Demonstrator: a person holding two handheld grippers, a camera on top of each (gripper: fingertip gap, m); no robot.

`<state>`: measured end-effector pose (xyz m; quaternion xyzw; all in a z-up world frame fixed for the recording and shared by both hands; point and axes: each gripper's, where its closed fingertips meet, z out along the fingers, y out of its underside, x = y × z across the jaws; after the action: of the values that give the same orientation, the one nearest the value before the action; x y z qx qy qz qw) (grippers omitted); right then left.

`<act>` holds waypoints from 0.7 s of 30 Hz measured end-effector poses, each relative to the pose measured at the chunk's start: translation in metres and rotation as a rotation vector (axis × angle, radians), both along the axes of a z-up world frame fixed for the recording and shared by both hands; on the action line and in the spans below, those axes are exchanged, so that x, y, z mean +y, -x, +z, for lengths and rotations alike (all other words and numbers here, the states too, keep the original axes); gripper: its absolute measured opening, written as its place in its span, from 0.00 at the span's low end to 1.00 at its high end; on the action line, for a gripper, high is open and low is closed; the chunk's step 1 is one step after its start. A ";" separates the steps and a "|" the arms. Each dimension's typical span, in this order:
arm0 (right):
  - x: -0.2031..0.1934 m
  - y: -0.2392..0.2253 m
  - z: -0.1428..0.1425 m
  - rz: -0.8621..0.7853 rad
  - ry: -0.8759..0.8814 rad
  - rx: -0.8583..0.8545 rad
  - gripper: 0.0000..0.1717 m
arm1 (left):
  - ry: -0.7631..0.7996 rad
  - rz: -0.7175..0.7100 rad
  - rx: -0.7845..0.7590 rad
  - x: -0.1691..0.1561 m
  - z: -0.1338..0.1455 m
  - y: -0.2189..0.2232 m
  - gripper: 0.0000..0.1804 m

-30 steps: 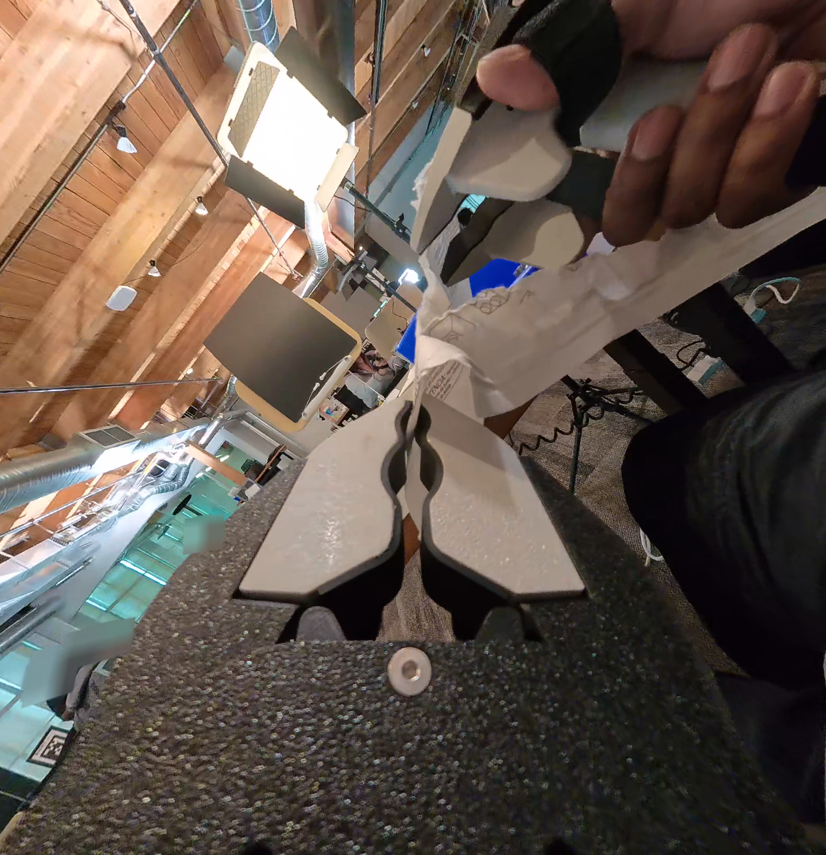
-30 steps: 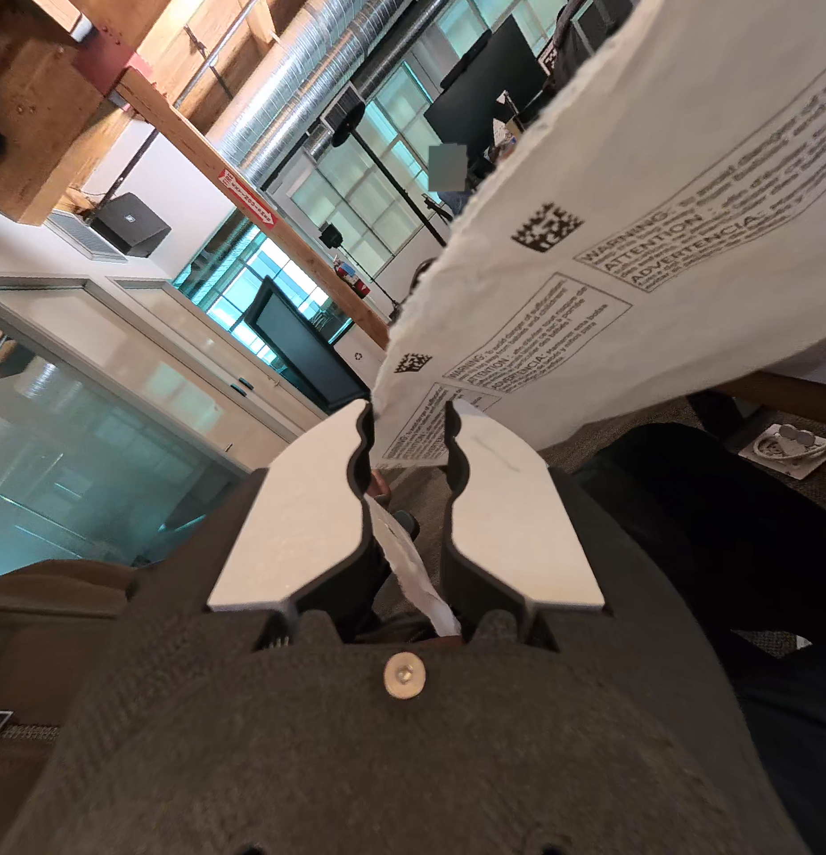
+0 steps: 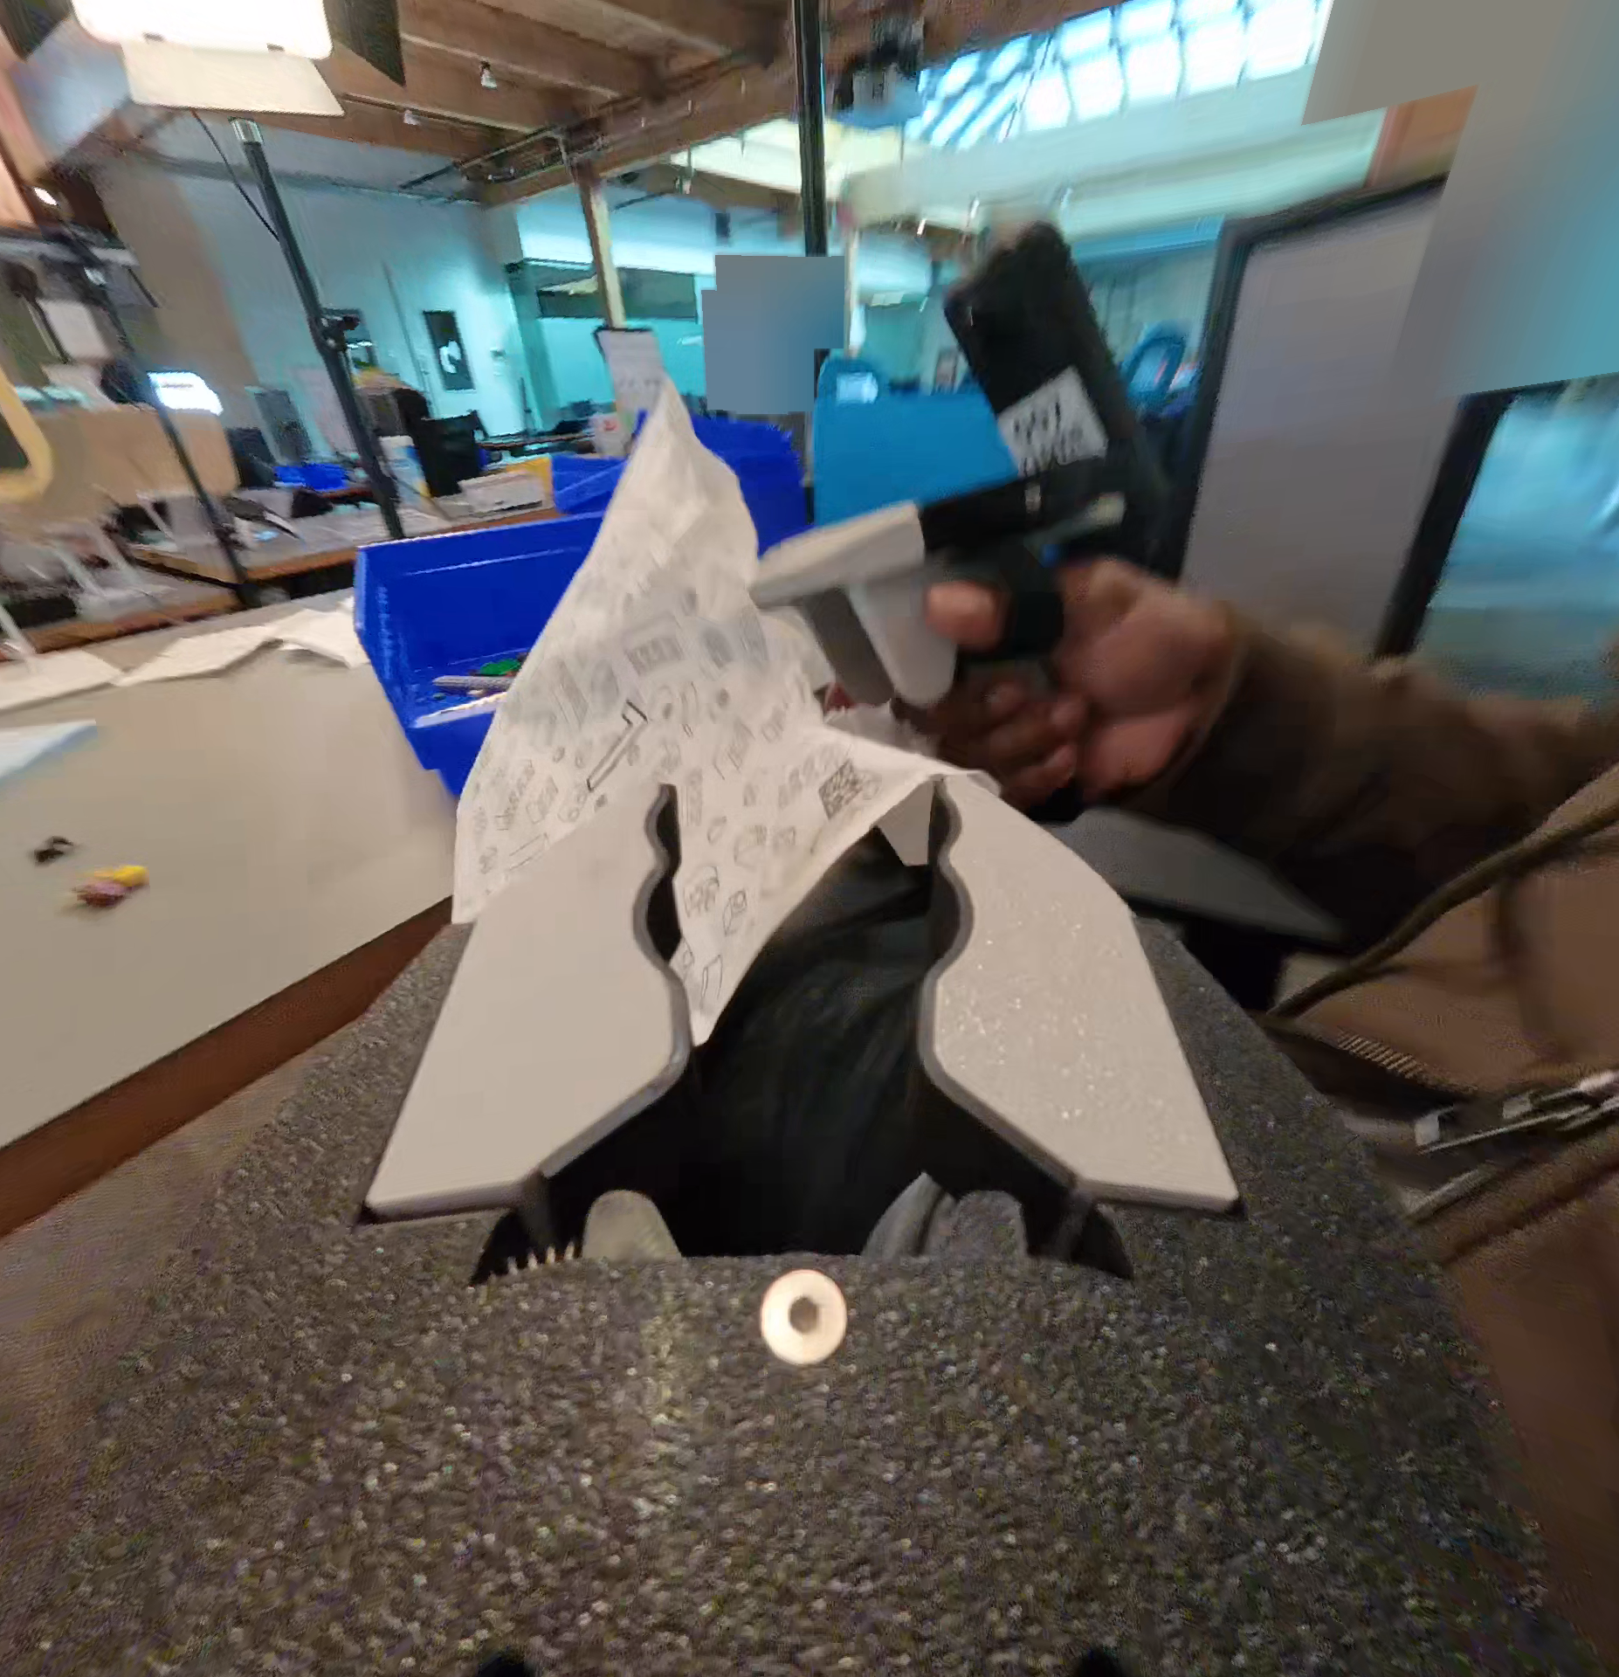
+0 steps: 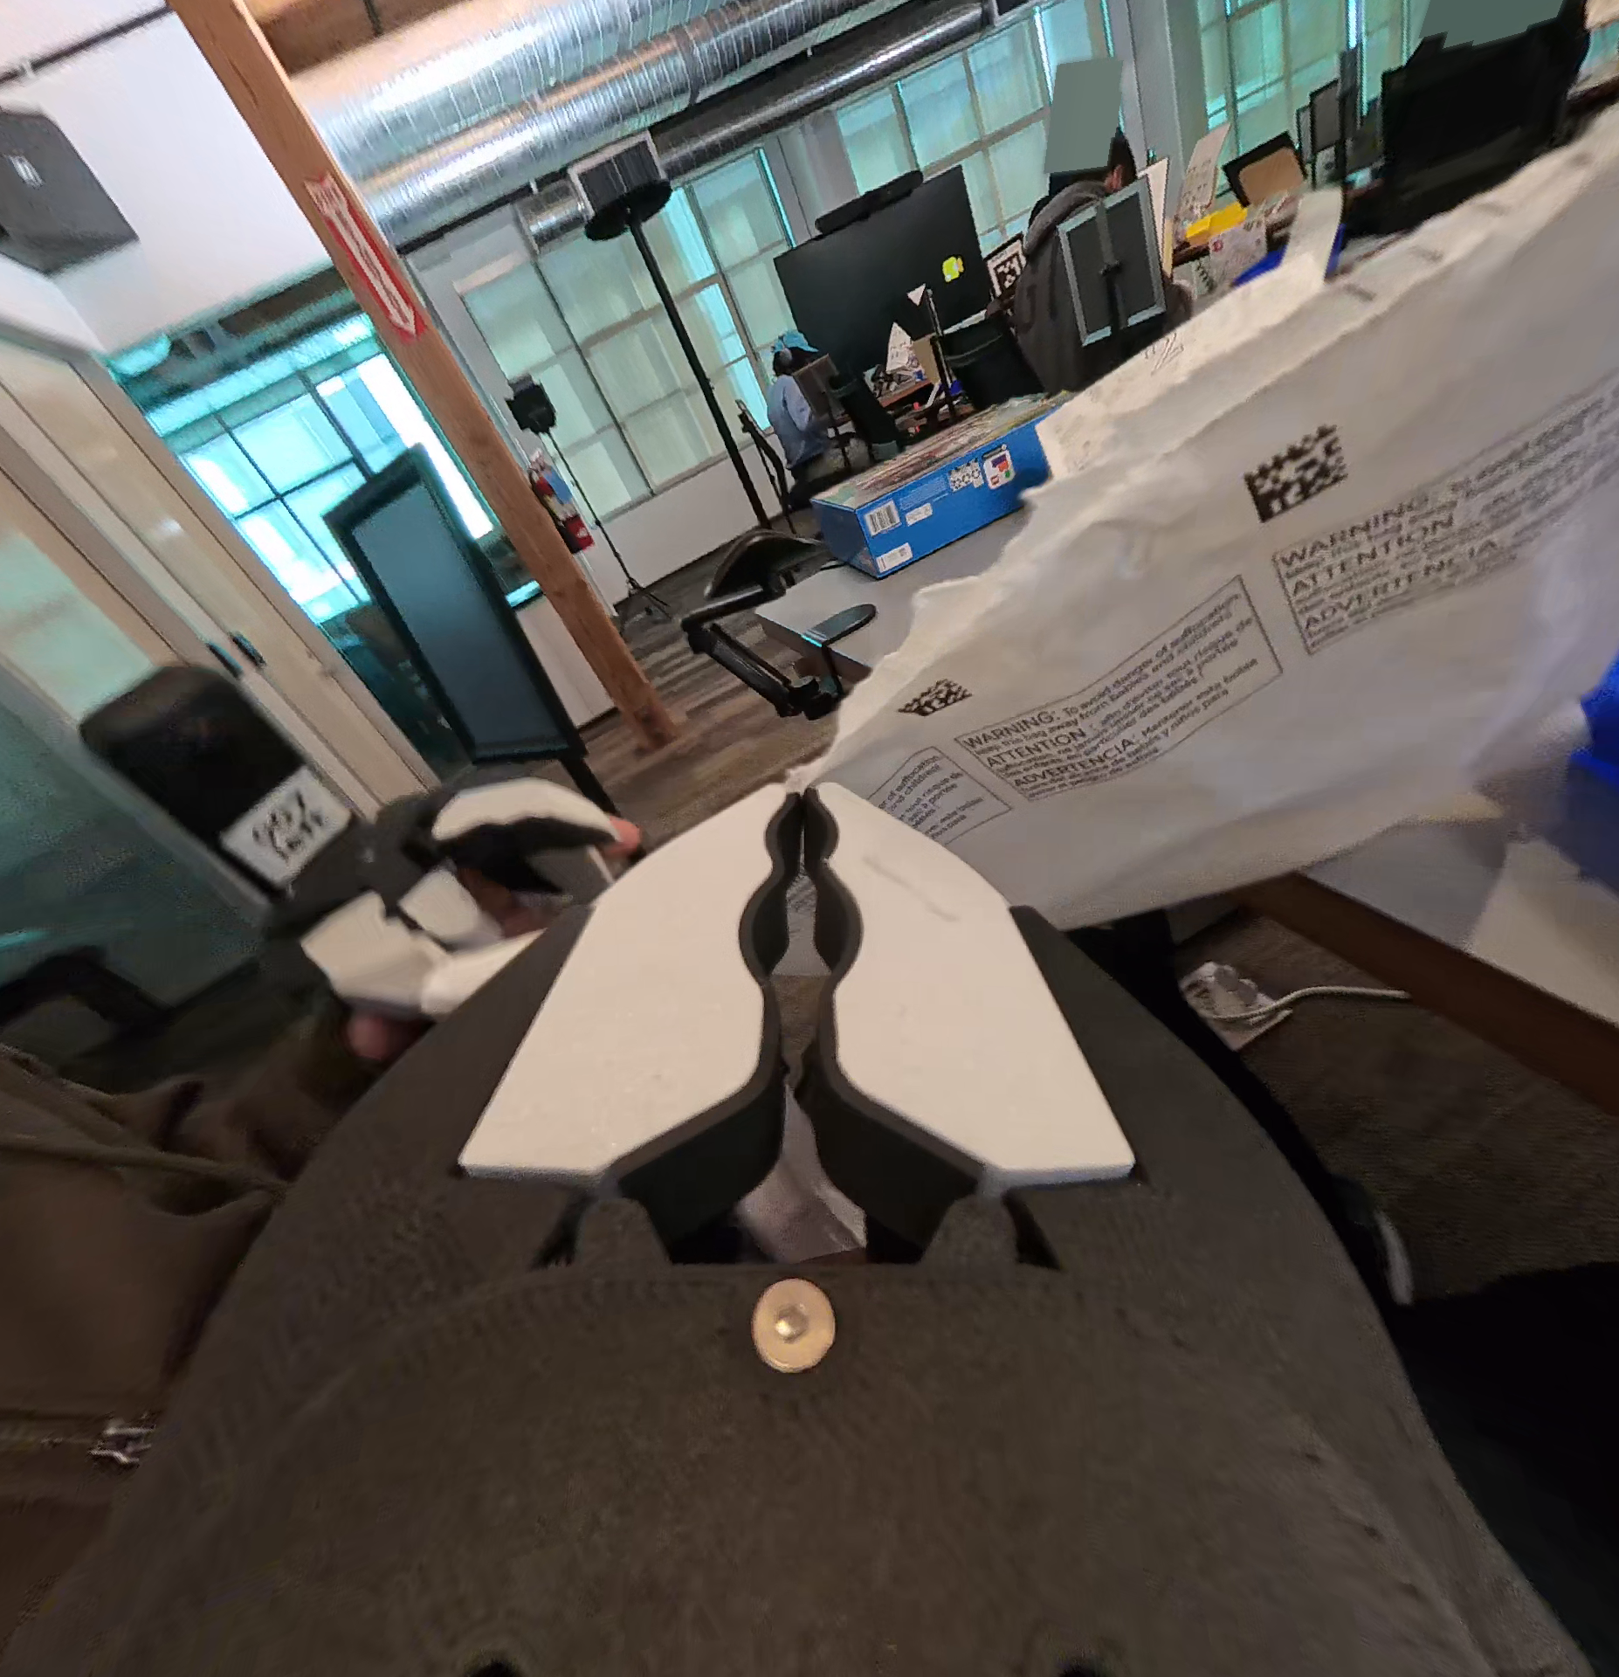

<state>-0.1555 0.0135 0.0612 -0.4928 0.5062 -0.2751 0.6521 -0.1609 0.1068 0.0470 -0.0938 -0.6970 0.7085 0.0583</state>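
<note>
A white paper bag (image 4: pixel 1241 635) is pinched by the closed right gripper (image 4: pixel 801 799); the left gripper (image 3: pixel 801 817) is spread open beside the bag, near the blue bin (image 3: pixel 461 617).

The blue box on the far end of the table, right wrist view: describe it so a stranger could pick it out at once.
Start at the long pale table running away past the printed white paper bag. At its far end, beyond the bag's torn edge, lies a flat blue box. It alone there is bright blue cardboard with a white label on its end, unlike the dark screen behind it.

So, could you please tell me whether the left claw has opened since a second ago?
Yes. The left claw was shut on the white paper bag; now its fingers stand apart, the paper loose between them.
</note>
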 end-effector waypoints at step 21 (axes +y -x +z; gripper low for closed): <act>0.021 0.014 0.011 -0.090 0.592 -0.024 0.00 | -0.173 0.038 0.103 0.019 0.079 -0.040 0.25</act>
<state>-0.1690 0.0345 0.0721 -0.6352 0.4175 -0.4451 0.4733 -0.1207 0.1257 0.1265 -0.0385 -0.7534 0.6504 0.0886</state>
